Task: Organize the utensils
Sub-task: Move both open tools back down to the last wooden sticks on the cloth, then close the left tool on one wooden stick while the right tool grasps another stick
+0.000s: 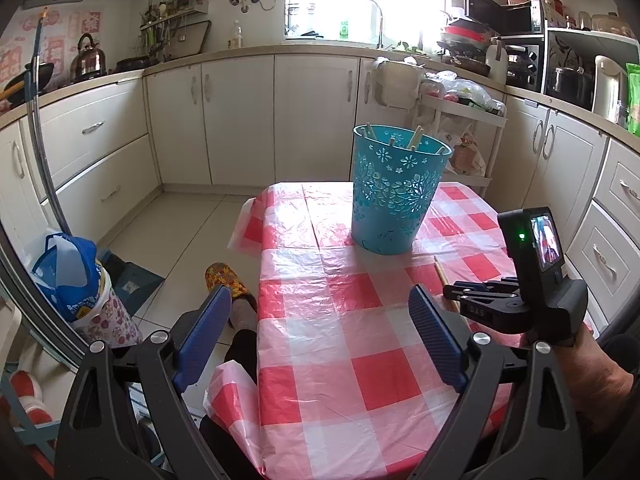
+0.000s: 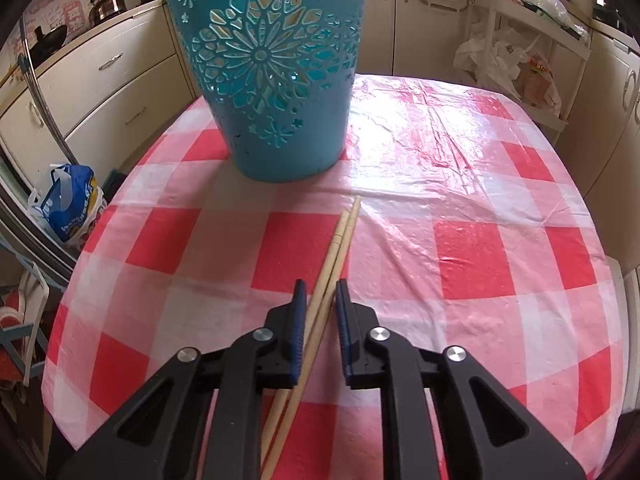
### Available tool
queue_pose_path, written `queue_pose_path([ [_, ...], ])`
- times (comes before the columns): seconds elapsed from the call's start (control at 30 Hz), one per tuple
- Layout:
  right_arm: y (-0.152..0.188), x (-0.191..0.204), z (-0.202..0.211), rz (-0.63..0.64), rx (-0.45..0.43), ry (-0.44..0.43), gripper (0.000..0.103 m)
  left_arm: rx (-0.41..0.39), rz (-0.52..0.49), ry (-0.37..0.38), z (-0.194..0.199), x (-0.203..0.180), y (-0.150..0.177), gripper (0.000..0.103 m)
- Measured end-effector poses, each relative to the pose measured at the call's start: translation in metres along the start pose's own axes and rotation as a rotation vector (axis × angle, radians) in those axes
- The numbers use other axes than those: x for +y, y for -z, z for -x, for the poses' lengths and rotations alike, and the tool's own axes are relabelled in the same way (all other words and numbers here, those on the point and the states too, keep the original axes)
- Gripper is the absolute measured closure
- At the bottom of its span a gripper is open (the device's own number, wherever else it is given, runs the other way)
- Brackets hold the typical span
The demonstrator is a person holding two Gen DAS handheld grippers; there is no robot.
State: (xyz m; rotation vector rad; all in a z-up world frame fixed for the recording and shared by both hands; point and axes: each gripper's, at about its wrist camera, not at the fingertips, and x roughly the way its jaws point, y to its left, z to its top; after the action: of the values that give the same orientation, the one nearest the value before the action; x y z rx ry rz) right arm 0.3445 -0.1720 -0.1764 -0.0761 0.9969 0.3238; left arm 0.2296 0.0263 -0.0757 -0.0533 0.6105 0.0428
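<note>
Right wrist view looks down on a pair of pale wooden chopsticks (image 2: pixel 338 248) lying side by side on the surface, which is covered with a red-and-white checked plastic cloth (image 2: pixel 472 256). The right tool (image 2: pixel 321 300) straddles them about midway along their length; its blue-padded fingers (image 2: pixel 300 308) stand close on either side of the sticks with a thin gap showing at each pad, so they are nearly together but not pressing. The far tips of the chopsticks point toward a teal plastic basket (image 2: pixel 272 80) with cut-out flower patterns, which stands upright on the cloth just beyond them.

Left wrist view shows the same basket (image 1: pixel 394 196) at the far end of the surface, with several chopstick ends (image 1: pixel 416 138) poking above its rim. The left tool (image 1: pixel 320 328) hovers over the near part of the cloth with its fingers wide apart and nothing between them. At the right edge a hand (image 1: pixel 600 372) holds the other tool, lowered onto the chopsticks.
</note>
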Motion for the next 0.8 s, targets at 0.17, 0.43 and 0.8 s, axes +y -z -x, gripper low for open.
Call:
queue_pose_path([
  [0.17, 0.014, -0.008, 0.011, 0.03, 0.013, 0.011, 0.089, 0.009, -0.008, 0.003, -0.003, -0.003, 0.001, 0.016],
  [0.43, 0.021, -0.033, 0.018, -0.002, 0.036, -0.009, 0.084, 0.1, -0.046, 0.053, -0.041, -0.036, 0.006, 0.015],
  [0.8, 0.024, -0.059, 0.021, -0.108, 0.0, -0.136, 0.084, 0.208, -0.072, 0.103, -0.121, -0.11, -0.002, 0.015],
])
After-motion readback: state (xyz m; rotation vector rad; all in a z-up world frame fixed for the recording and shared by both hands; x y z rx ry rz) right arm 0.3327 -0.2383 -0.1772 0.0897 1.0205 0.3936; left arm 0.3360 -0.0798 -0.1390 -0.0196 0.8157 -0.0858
